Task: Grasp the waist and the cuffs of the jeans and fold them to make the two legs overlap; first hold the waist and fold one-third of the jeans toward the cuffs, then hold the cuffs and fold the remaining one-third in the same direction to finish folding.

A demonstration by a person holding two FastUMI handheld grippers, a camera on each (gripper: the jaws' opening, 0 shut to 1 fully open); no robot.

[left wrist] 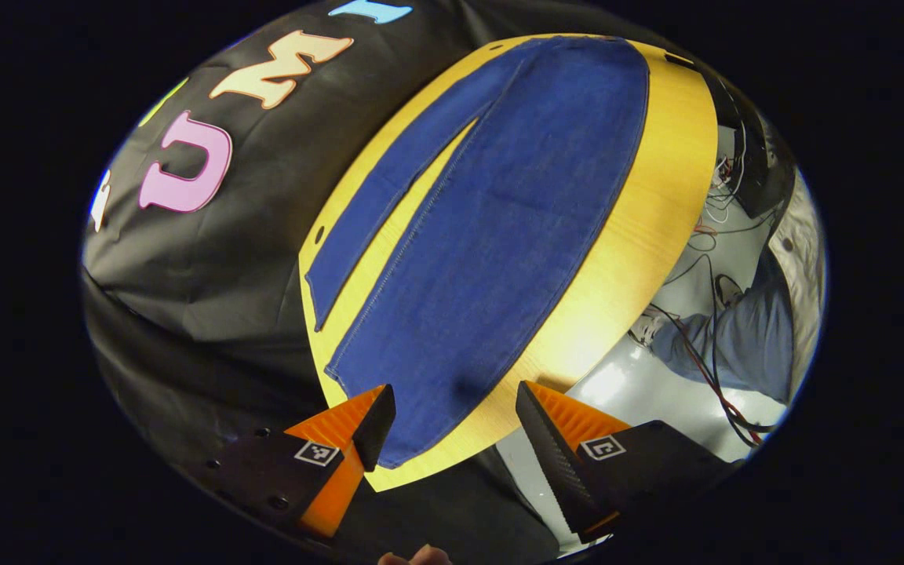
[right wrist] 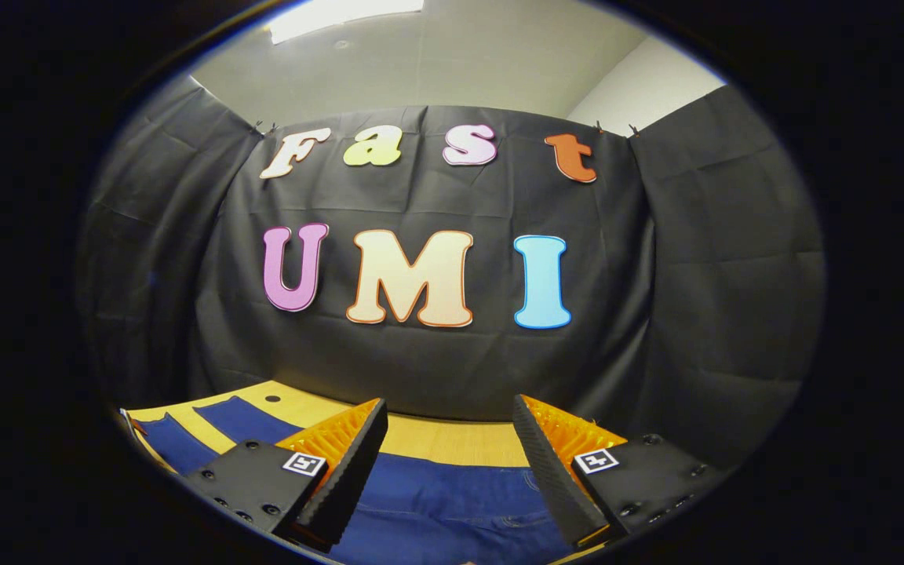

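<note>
I'm holding my left gripper (left wrist: 452, 428) above the near end of the jeans (left wrist: 483, 227), jaws spread wide, nothing between them. The jeans are lying flat on the yellow wooden table (left wrist: 656, 204), both legs spread apart in a V with bare tabletop showing between them, so the legs are not overlapping yet. One leg is running off thin toward the far side next to the black cloth wall (left wrist: 248, 259), the other wider leg is ending just under my left fingers at the table edge; I'm judging that end to be a cuff, but the hem detail is too soft to be sure

In the right gripper view I'm hovering my right gripper (right wrist: 448, 463) over the jeans (right wrist: 452, 502), jaws also wide apart and gripping nothing, denim lying below and between the fingers with some stitching visible, probably the waist area. The table (right wrist: 452, 443) is running on behind to the cloth wall (right wrist: 421, 369)

Progress: basically at the start. No fold done, nothing grasped. Left to do: bringing the legs together, the waist third fold, then the cuff third fold
</note>
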